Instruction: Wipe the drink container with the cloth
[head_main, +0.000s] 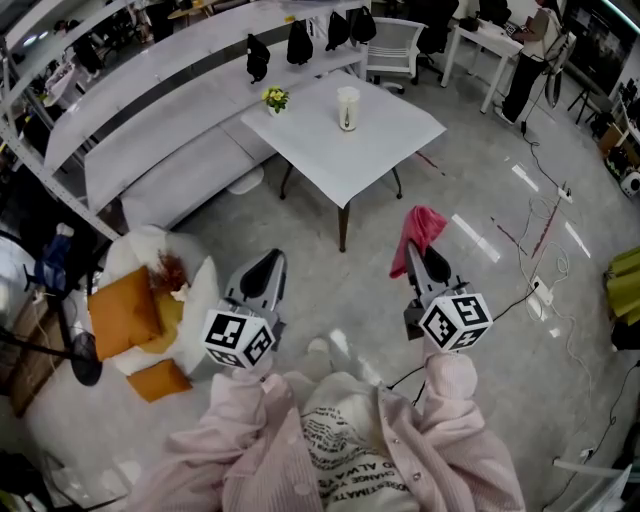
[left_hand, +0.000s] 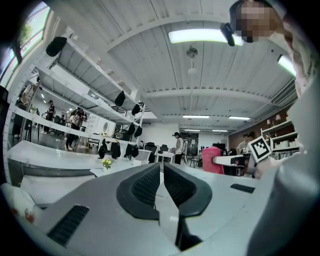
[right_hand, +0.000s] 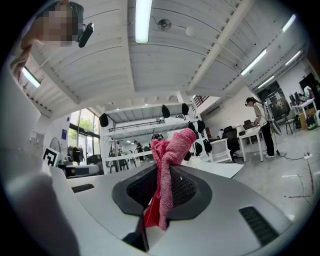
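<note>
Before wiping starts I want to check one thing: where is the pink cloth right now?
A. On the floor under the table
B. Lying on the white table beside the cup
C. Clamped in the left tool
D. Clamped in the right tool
D: the pink cloth sits pinched between the pads of the right tool, while the left tool is shut on nothing.

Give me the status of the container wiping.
Done: the right gripper is shut on the cloth. In hand: both grippers are over the floor, short of the table; the left gripper is shut, empty. Left: reach the container on the table and wipe it; no contact yet.
</note>
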